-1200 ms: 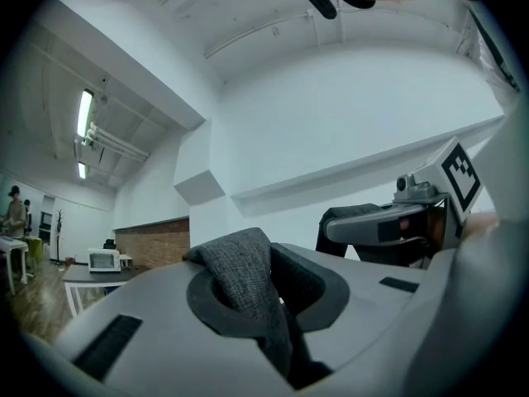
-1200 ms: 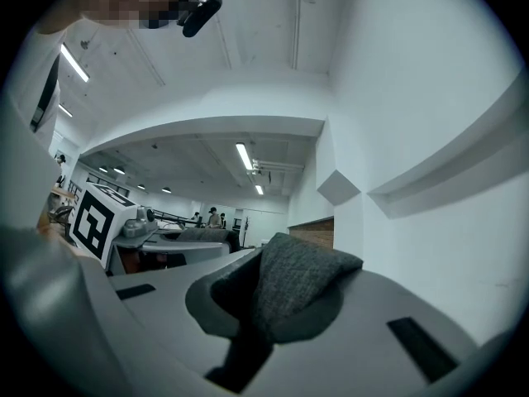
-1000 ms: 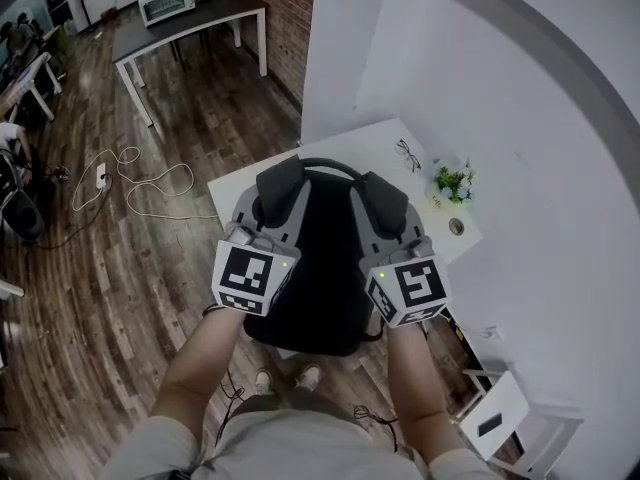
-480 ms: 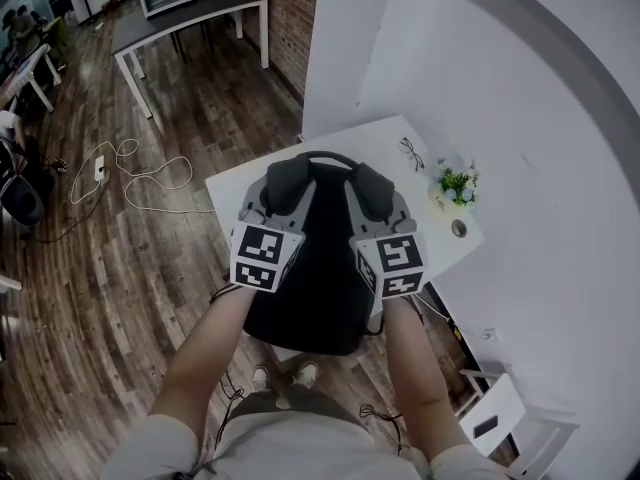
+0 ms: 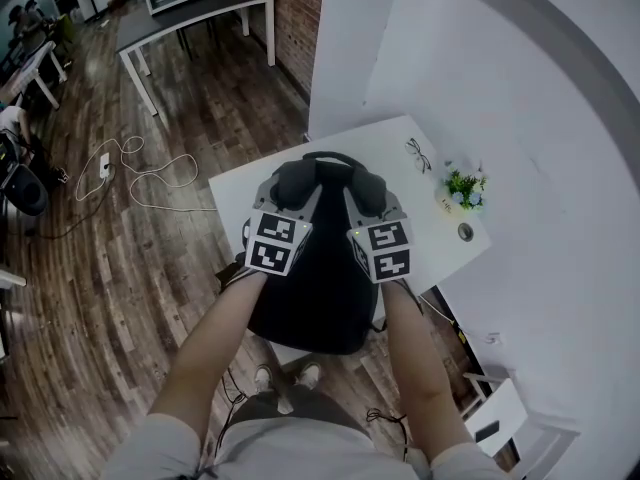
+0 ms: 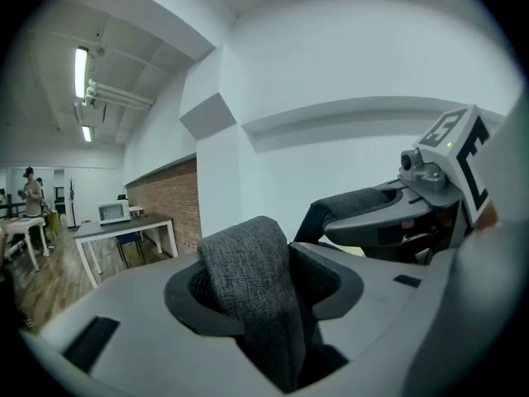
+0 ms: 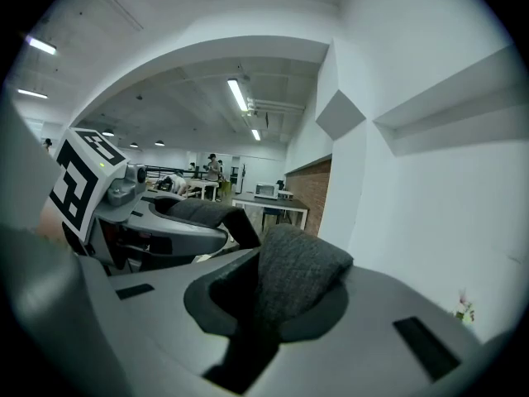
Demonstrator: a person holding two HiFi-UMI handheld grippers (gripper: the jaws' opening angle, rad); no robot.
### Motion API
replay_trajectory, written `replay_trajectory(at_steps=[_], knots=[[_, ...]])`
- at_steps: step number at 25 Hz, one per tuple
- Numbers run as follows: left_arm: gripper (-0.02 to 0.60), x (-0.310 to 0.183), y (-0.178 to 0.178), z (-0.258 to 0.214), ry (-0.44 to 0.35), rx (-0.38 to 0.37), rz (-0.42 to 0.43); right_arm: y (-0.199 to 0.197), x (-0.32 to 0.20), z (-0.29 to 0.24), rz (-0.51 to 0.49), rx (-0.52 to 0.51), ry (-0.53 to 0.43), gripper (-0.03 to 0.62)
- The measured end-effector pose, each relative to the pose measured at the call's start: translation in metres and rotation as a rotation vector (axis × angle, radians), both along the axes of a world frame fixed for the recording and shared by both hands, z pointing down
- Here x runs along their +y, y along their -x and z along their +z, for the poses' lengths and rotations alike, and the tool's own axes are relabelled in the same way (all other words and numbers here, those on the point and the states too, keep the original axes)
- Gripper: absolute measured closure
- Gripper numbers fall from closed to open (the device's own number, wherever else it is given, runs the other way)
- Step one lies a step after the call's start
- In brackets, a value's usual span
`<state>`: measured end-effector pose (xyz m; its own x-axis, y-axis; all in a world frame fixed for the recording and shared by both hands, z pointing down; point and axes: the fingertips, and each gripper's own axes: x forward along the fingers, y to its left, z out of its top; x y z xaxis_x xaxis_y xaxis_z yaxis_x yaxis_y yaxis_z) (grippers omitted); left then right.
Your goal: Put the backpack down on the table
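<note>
A black backpack [image 5: 320, 273] with grey padded shoulder straps hangs against the near edge of the white table [image 5: 432, 218], its top over the tabletop. My left gripper [image 5: 291, 194] has the left strap [image 6: 248, 275] lying in the gap between its jaws, which are opening and stand apart from it. My right gripper [image 5: 365, 198] is shut on the right strap [image 7: 293, 275]. The two grippers sit side by side, close together, each in the other's view: the right gripper [image 6: 376, 213] and the left gripper [image 7: 178, 222]. The backpack's lower half hangs below the table edge in front of my legs.
On the table lie a pair of glasses [image 5: 418, 154], a small potted plant [image 5: 465, 186] and a small round object [image 5: 465, 232]. A white wall runs along the right. A white chair [image 5: 500, 413] stands at lower right. Cables [image 5: 150, 178] trail on the wooden floor; a dark table [image 5: 200, 13] stands farther off.
Both grippers have come down and forward over the table with the backpack and drawn closer together. The backpack's top now sits lower on the tabletop.
</note>
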<state>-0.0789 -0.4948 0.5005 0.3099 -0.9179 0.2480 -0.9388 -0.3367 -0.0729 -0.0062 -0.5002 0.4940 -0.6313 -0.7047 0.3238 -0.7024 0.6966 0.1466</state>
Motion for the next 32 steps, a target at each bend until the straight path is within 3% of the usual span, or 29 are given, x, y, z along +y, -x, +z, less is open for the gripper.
replay_trajectory(at_steps=[10, 16, 22, 32], knots=[[0.33, -0.02, 0.009, 0.051, 0.106, -0.06, -0.008, -0.004, -0.021, 0.063, 0.032, 0.098, 0.127, 0.519], [0.295, -0.023, 0.008, 0.064, 0.126, -0.062, -0.003, -0.02, -0.028, 0.076, 0.075, 0.122, 0.154, 0.423], [0.259, -0.016, 0.01, 0.065, 0.144, -0.036, 0.006, -0.024, -0.023, 0.083, 0.059, 0.147, 0.199, 0.345], [0.221, -0.007, 0.021, 0.065, 0.146, -0.03, -0.011, -0.038, -0.02, 0.066, 0.097, 0.157, 0.157, 0.338]])
